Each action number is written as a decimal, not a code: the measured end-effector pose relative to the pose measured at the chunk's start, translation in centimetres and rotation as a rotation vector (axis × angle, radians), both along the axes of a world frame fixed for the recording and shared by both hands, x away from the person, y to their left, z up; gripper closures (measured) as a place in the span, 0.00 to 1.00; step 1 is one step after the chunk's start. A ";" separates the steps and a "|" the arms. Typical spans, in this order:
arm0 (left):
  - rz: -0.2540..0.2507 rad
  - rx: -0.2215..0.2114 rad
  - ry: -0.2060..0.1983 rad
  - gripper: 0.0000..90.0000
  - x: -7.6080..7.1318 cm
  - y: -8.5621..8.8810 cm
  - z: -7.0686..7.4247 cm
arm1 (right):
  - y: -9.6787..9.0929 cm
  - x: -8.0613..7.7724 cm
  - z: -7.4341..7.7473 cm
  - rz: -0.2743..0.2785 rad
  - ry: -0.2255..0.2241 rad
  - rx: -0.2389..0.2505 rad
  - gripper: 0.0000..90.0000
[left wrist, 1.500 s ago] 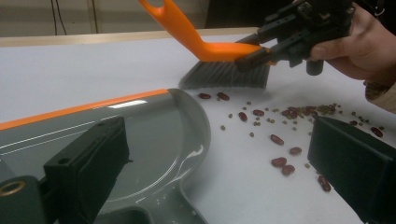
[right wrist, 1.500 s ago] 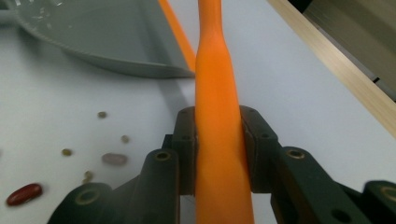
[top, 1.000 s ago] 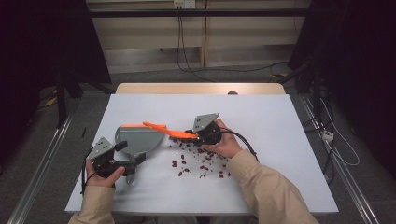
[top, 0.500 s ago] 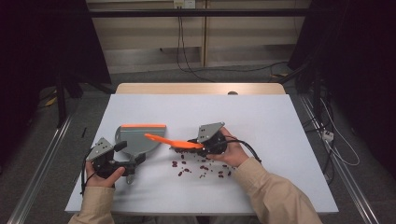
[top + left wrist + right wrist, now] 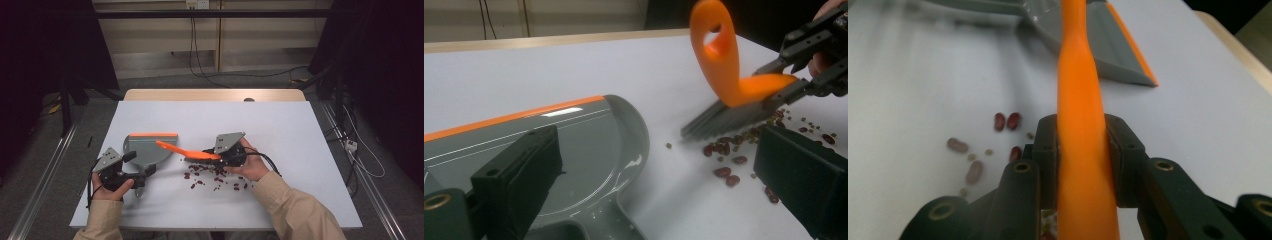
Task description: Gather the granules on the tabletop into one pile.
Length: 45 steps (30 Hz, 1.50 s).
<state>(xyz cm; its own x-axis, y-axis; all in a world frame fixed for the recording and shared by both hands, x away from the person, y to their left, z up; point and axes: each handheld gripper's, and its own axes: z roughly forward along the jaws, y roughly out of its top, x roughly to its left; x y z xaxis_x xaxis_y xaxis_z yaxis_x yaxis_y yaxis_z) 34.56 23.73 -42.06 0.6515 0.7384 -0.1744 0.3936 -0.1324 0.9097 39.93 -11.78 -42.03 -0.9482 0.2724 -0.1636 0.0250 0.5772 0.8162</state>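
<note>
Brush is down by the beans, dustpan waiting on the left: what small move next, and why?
Probably a short sweep toward the dustpan. The right gripper clamps the orange brush, whose bristles sit at the near edge of the scattered beans; the left gripper holds the pan's handle, and most beans lie outside it.

The left gripper's [image 5: 659, 185] two black jaws are rising from the bottom edge, standing on either side of the grey dustpan [image 5: 589, 150], whose orange front strip is running off to the left. Beyond it, the right gripper [image 5: 796, 70] is clamping the orange brush [image 5: 724, 65] (handle loop pointing up), its grey bristles resting among red beans [image 5: 724, 172] scattered on the white table [image 5: 549, 75].
</note>
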 end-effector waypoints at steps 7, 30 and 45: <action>0.001 -0.003 0.003 0.06 0.1 0.1 -0.1 | 1.0 2.4 0.7 -0.035 -0.031 0.009 0.79; 0.013 -0.004 0.003 0.06 0.0 0.9 -0.2 | 2.1 0.2 -0.6 0.103 -0.010 -0.048 0.79; -0.001 0.005 0.002 0.06 0.0 0.6 -0.2 | -4.2 0.4 1.7 -0.077 -0.041 0.033 0.79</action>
